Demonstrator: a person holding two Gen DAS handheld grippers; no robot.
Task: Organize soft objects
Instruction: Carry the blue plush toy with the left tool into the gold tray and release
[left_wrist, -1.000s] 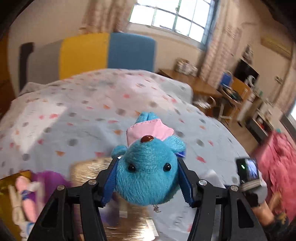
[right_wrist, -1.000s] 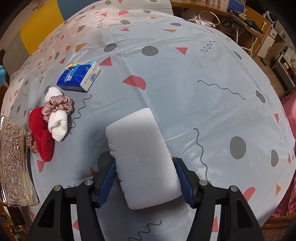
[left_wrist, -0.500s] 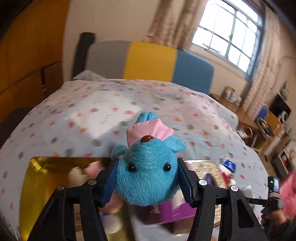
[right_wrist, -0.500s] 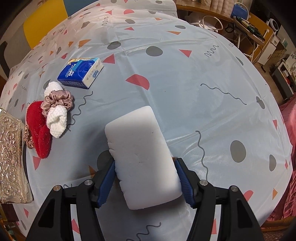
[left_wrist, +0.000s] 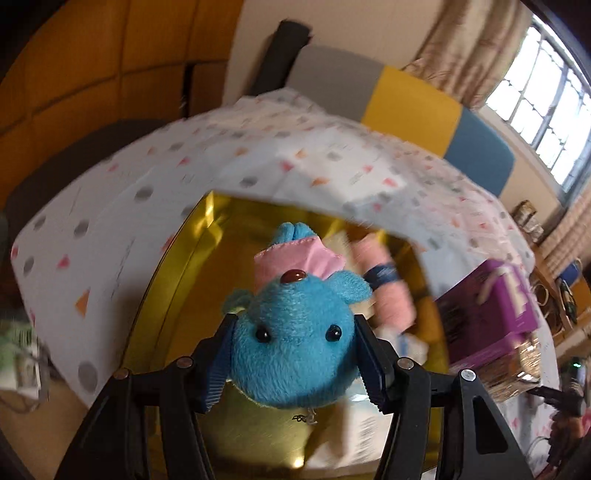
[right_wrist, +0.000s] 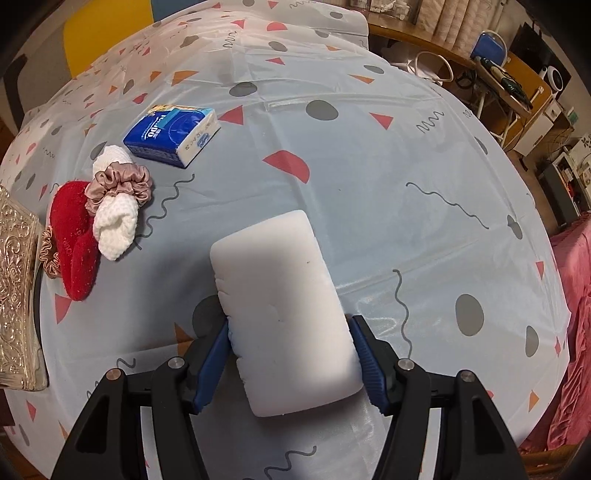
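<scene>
The left gripper (left_wrist: 291, 354) has its blue-padded fingers (left_wrist: 218, 360) about half spread and pressed against both sides of a fluffy blue plush toy with a pink cap (left_wrist: 293, 332), which fills the gap between them. The toy's face looks back at the camera and its cap points away along the fingers. Directly beneath and beyond it lies the shiny gold rectangular tin (left_wrist: 177, 295), open on the patterned surface (left_wrist: 110, 229). A rolled pink soft item with a dark band (left_wrist: 388, 284) already lies inside, just right of the toy. A purple box (left_wrist: 491, 310) stands further right, at the tin's edge. The toy hangs over the tin's open floor, so the drop looks straight down, with bare gold to the left of the pink roll.

The right gripper (right_wrist: 291, 363) holds a white rectangular foam sponge (right_wrist: 280, 314), fingers (right_wrist: 214, 358) likewise about half spread and clamped on its near end. The sponge's long axis runs away from the fingers, tilted slightly left. To its left on the surface lie a red plush piece (right_wrist: 72, 243), a white knitted piece (right_wrist: 114, 225) and a dusty-pink satin scrunchie (right_wrist: 118, 182), clustered and touching, with a blue tissue pack (right_wrist: 171, 134) just beyond. An embossed silver lid or box (right_wrist: 16, 295) sits at the far left edge. I judge the left hand nearer to release.
</scene>
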